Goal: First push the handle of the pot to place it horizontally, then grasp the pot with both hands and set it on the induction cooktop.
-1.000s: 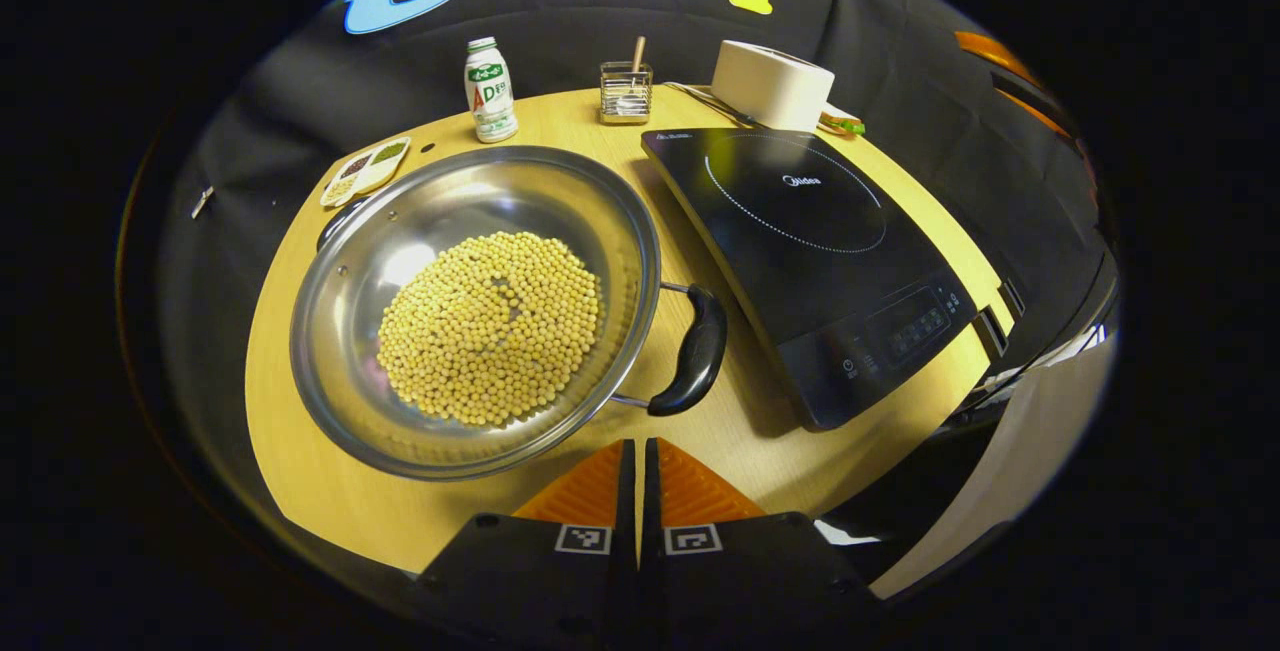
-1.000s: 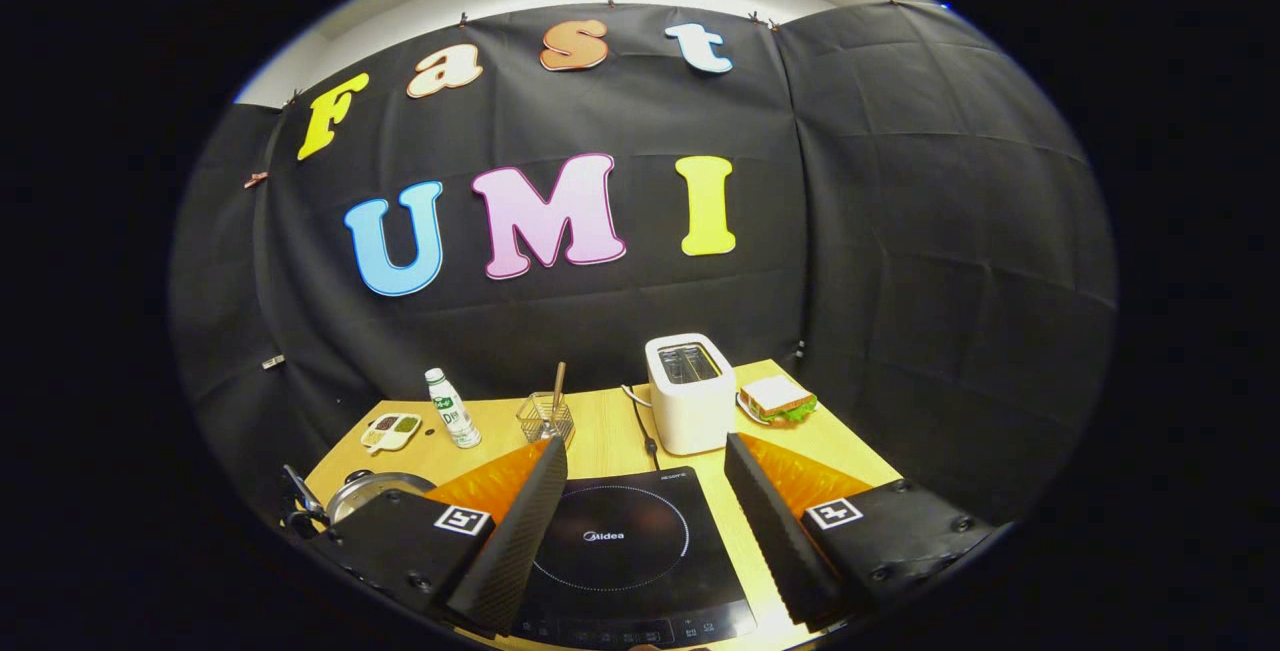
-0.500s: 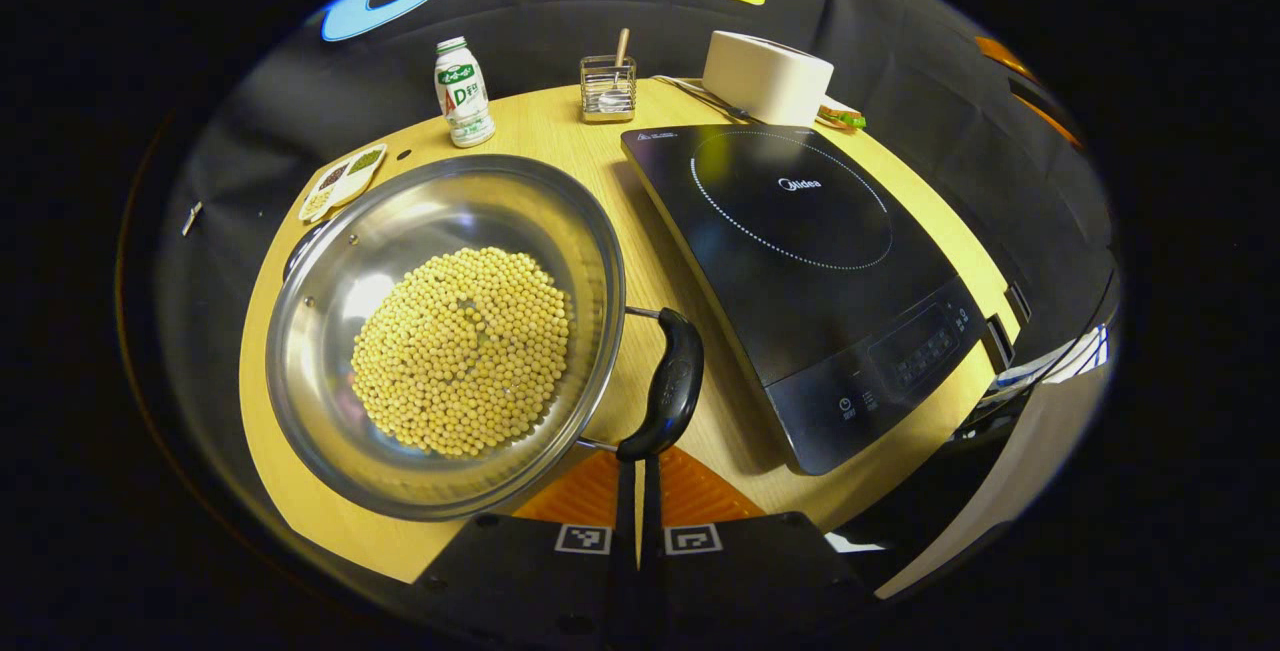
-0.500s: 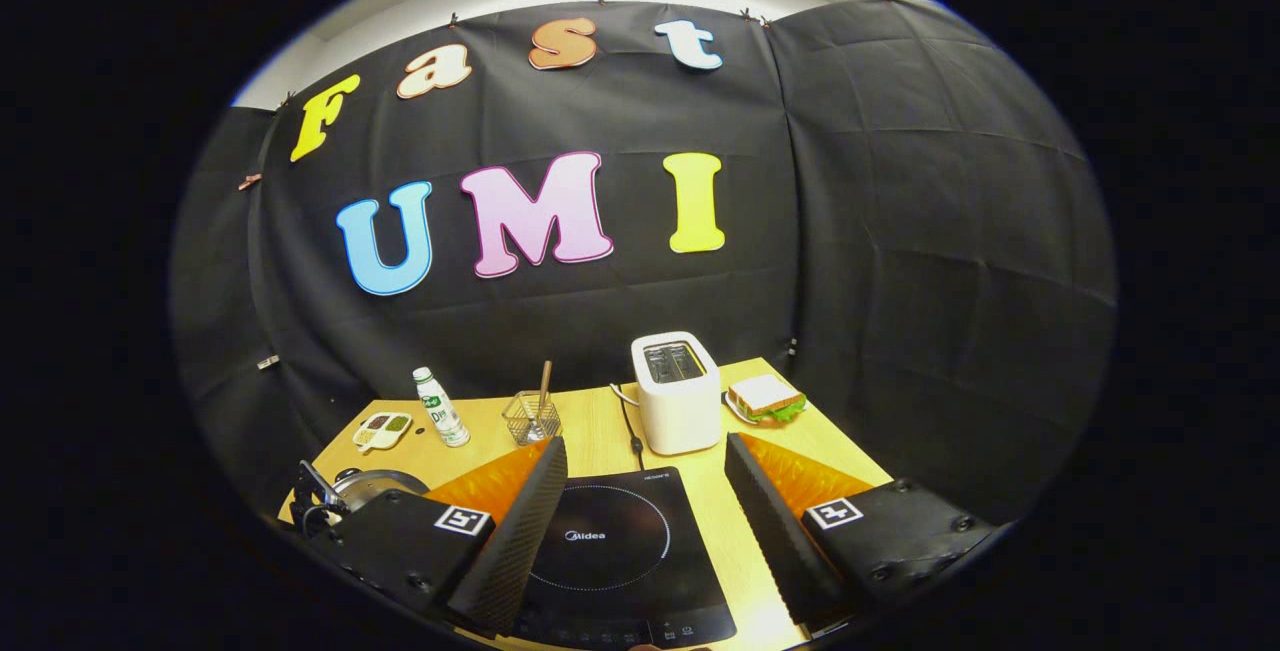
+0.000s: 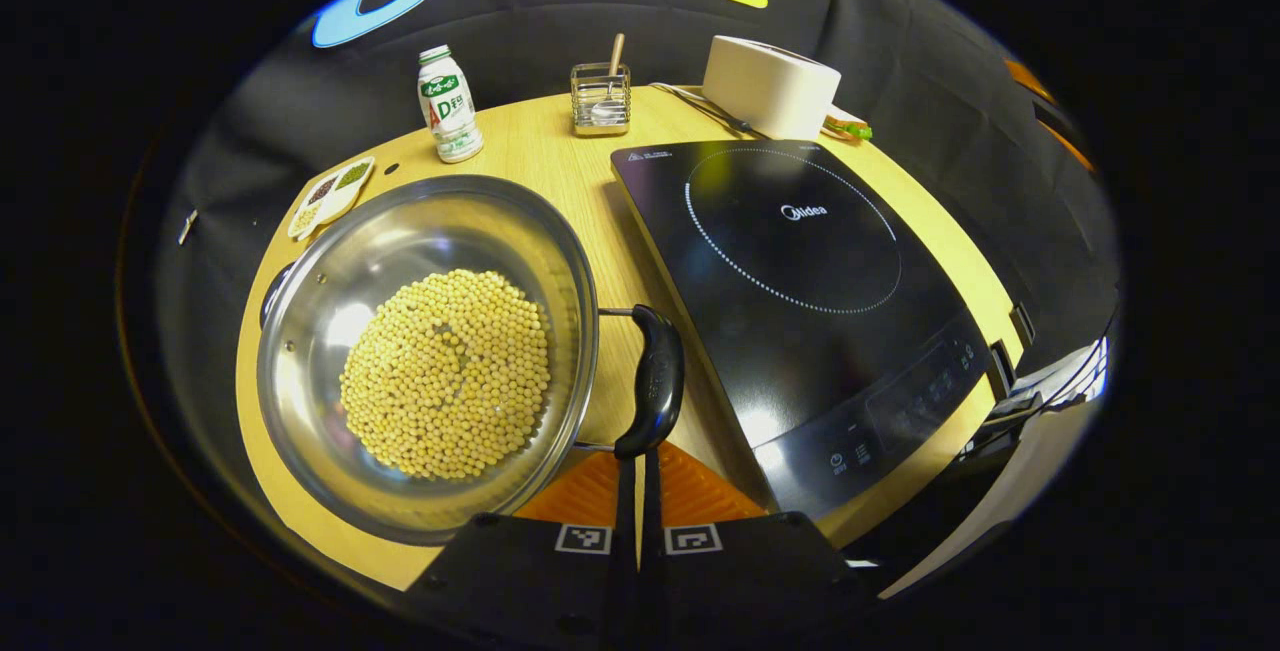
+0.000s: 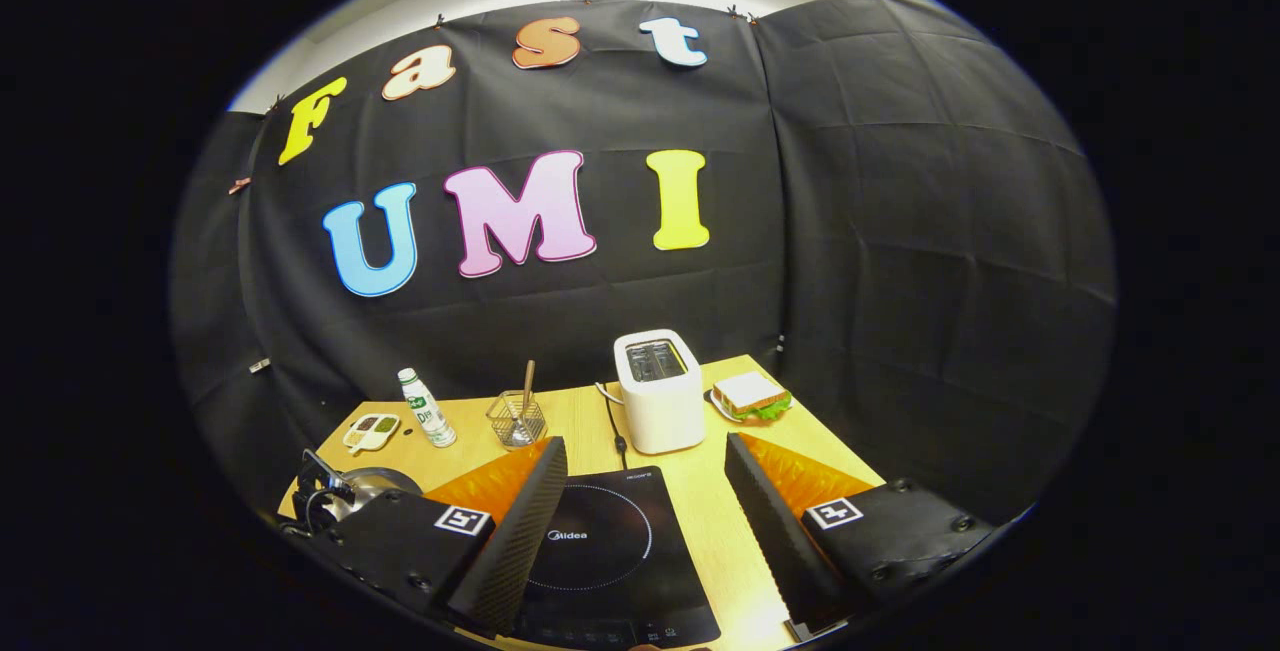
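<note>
Steel, wide and shallow, the pot [image 5: 425,351] sits on the wooden surface [image 5: 540,156] ahead and to the left of the left gripper [image 5: 638,476], its bowl holding a heap of yellow beans [image 5: 445,371]. The left gripper's fingers are pressed together with nothing between them, and their tips meet the near end of the pot's black handle [image 5: 652,381], which stands just ahead of them on the pot's right side. Just right of the handle lies the black induction cooktop [image 5: 800,271], apart from the pot. Beyond the fingers stand a small bottle [image 5: 445,118], a wire holder [image 5: 600,99] and a white toaster [image 5: 772,86]. In the right gripper view, the right gripper [image 6: 640,521] is held above the surface with its fingers spread wide and empty, the induction cooktop showing between them and the toaster and a sandwich [image 6: 750,396] farther ahead.
</note>
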A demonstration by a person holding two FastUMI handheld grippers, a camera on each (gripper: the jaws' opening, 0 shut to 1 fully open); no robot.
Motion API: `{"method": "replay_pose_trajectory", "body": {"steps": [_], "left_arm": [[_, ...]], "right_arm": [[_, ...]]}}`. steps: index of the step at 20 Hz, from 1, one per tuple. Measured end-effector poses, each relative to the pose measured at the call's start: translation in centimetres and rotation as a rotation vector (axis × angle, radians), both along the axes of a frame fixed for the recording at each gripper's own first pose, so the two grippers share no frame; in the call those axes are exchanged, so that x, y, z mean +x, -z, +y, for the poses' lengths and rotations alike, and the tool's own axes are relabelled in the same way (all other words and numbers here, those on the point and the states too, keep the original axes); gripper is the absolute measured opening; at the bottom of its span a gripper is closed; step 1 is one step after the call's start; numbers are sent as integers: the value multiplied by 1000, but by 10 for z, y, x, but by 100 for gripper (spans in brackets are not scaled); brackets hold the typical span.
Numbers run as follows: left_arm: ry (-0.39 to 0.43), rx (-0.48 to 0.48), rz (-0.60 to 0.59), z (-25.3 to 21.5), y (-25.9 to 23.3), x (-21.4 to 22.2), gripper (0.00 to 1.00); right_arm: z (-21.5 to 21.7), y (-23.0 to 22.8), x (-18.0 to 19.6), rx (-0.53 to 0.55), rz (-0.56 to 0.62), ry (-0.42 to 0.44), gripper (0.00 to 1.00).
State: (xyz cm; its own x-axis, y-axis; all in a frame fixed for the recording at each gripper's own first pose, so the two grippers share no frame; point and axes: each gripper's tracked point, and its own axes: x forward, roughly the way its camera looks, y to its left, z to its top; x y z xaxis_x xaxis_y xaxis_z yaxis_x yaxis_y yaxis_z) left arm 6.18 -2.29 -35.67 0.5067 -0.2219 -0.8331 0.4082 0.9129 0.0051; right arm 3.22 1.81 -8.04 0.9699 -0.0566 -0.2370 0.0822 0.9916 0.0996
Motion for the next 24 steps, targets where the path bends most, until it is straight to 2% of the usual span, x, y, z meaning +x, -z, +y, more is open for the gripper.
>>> {"method": "replay_pose_trajectory", "body": {"steps": [15,24], "left_arm": [[-62,-51,-47,-24,-11,63,5],[-63,-45,-72,-26,-13,92,5]], "right_arm": [[-7,-9,7,-31,-32,-13,99],[-11,-6,12,-40,-25,-5,99]]}}
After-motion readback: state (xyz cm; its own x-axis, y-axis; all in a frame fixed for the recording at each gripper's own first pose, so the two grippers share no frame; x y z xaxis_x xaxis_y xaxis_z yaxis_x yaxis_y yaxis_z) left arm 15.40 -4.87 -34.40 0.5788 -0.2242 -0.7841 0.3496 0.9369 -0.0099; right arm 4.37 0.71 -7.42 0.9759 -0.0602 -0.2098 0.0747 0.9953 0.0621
